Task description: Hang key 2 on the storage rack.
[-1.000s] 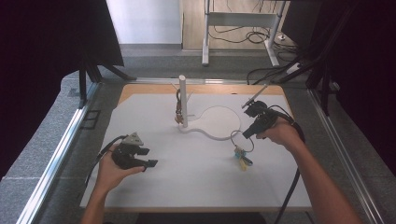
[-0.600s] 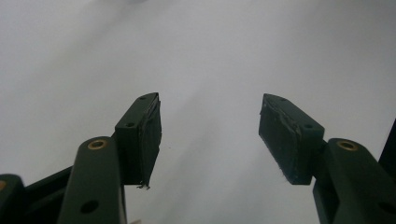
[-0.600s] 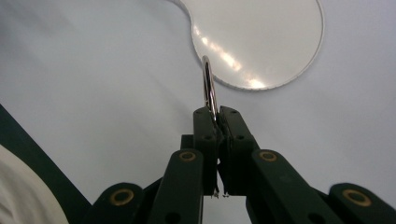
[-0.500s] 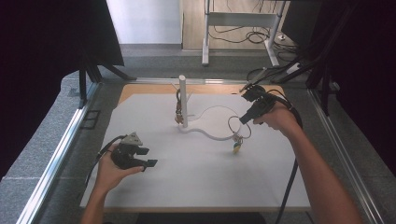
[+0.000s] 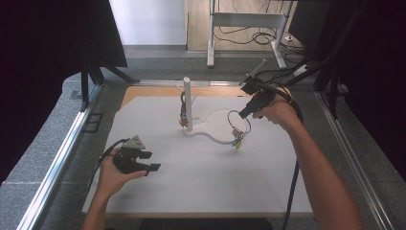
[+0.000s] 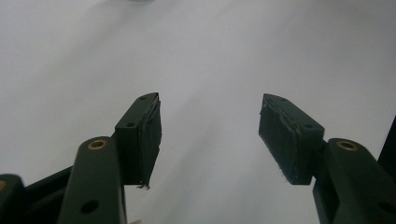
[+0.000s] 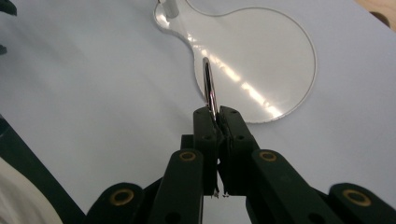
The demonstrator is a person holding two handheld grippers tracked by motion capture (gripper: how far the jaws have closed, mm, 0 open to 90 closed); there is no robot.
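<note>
My right gripper [image 5: 241, 114] is shut on a thin metal key ring [image 5: 238, 121], and several small keys or tags [image 5: 236, 139] hang from it just above the white board. In the right gripper view, the ring [image 7: 208, 87] stands edge-on between the closed pads [image 7: 217, 114], in front of a clear round acrylic base [image 7: 271, 51]. A white post [image 5: 187, 103] rises to the left of the ring, with another small bunch [image 5: 183, 113] hanging on it. My left gripper [image 5: 150, 161] rests low at the board's near left, open and holding nothing [image 6: 210, 133].
The white board [image 5: 191, 191] lies on a wooden tabletop inside a metal frame [image 5: 57, 158]. The clear base [image 5: 218, 135] curves from the post toward the ring. A cable trails back from my right gripper along the forearm. Dark curtains stand at both sides.
My right gripper has risen and moved away from the person toward the post, lifting the key ring and its keys with it. The left gripper has stayed where it was.
</note>
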